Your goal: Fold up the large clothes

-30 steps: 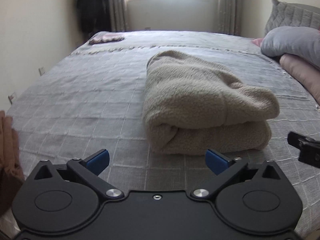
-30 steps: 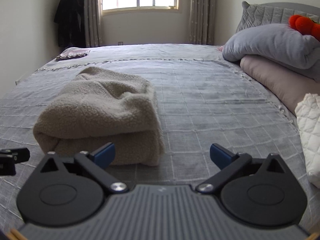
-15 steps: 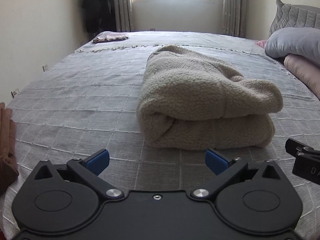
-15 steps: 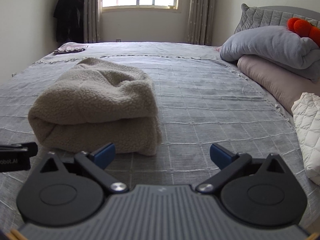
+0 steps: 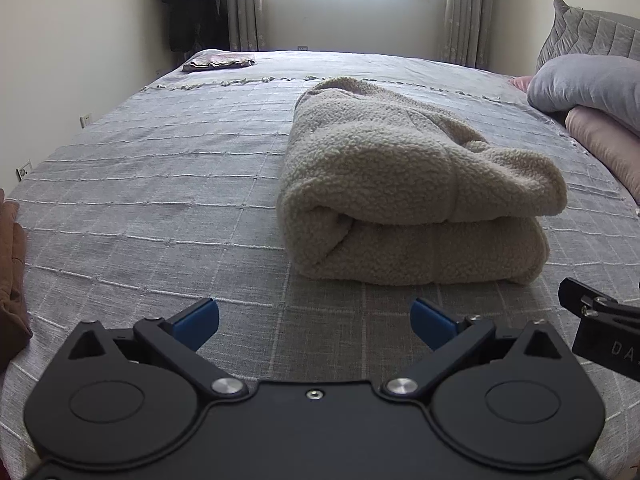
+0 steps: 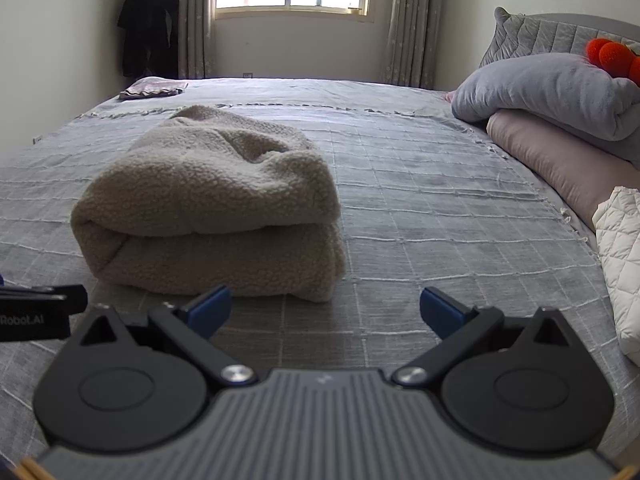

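A cream fleece garment (image 5: 412, 188) lies folded in a thick bundle on the grey checked bedspread (image 5: 160, 184). It also shows in the right wrist view (image 6: 216, 204). My left gripper (image 5: 315, 322) is open and empty, just in front of the bundle's near left corner. My right gripper (image 6: 325, 310) is open and empty, in front of the bundle's near right corner. Each gripper shows at the edge of the other's view, the right one (image 5: 600, 332) and the left one (image 6: 36, 312).
Grey and pink pillows (image 6: 560, 120) are stacked at the right, with a white quilted item (image 6: 620, 264) nearer. A small folded cloth (image 5: 219, 61) lies at the far left corner. A brown garment (image 5: 12, 272) hangs at the bed's left edge.
Both grippers have dropped lower and come closer to the folded bundle, which looks larger now. Both stay open and empty. The bundle has not moved.
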{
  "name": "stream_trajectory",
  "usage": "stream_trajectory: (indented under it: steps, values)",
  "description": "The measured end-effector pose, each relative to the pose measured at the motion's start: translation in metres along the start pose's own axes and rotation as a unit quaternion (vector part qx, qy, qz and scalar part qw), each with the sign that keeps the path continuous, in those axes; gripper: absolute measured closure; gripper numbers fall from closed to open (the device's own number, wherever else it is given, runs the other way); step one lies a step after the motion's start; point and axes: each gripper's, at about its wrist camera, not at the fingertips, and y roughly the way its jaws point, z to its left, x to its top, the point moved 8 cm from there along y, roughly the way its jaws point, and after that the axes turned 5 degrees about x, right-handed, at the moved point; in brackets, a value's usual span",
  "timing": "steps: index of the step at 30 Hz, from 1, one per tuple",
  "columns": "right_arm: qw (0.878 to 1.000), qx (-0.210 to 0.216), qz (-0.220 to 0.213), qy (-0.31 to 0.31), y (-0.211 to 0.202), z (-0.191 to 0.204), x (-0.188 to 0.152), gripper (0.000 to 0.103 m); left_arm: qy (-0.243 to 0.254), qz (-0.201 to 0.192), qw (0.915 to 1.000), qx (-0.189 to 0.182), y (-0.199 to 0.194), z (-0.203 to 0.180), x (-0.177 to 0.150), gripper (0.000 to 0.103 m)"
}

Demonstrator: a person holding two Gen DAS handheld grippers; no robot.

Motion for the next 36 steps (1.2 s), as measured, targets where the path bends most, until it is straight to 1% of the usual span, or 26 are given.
stream_trajectory:
  steps: [18, 36]
  values:
    - [1.000, 0.002, 0.001, -0.002, 0.001, 0.008, 0.001, 0.000, -0.007, 0.001, 1.0000, 0.004, 0.001, 0.018, 0.000, 0.000]
    - [1.000, -0.001, 0.003, -0.004, 0.005, 0.012, 0.001, 0.000, -0.002, -0.001, 1.0000, 0.001, -0.001, 0.019, 0.001, 0.000]
